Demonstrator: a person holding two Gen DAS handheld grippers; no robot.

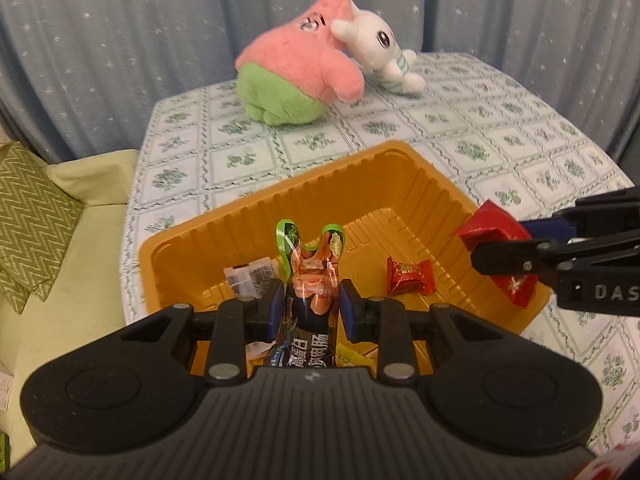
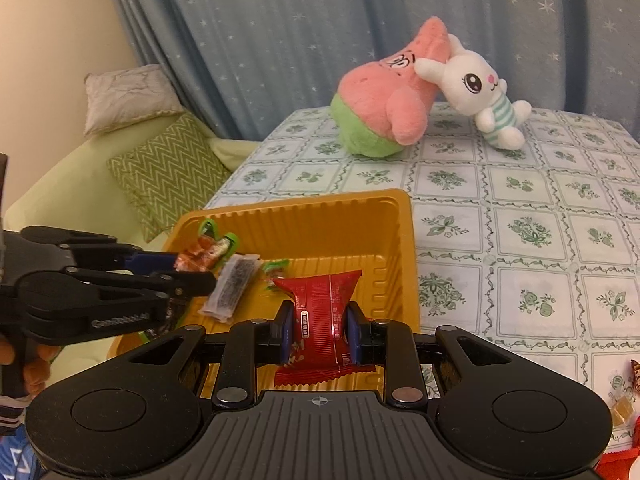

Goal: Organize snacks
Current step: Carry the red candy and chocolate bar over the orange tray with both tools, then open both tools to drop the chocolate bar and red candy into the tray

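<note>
From the left wrist camera, the left gripper (image 1: 309,304) is squeezed tight on a dark snack packet (image 1: 310,312) with a green and orange top, held above the orange tray (image 1: 256,216). The bottom of that packet is hidden behind the gripper's black body. In the tray lie a small red candy (image 1: 408,277) and a clear little packet (image 1: 250,278) whose print is too small to read. At the right edge, the right gripper (image 1: 496,246) pokes in, pinching a red packet (image 1: 494,232); most of that gripper is cut off. Two soft toys, a pink plush (image 1: 298,68) and a white bunny (image 1: 378,50), lean together on the tablecloth (image 1: 500,120). From the right wrist camera, the right gripper (image 2: 318,328) is clamped on the red packet (image 2: 320,304) over the tray's (image 2: 320,208) near edge. The left gripper (image 2: 188,270) comes in from the left with its packet (image 2: 202,254) partly hidden by the fingers.
</note>
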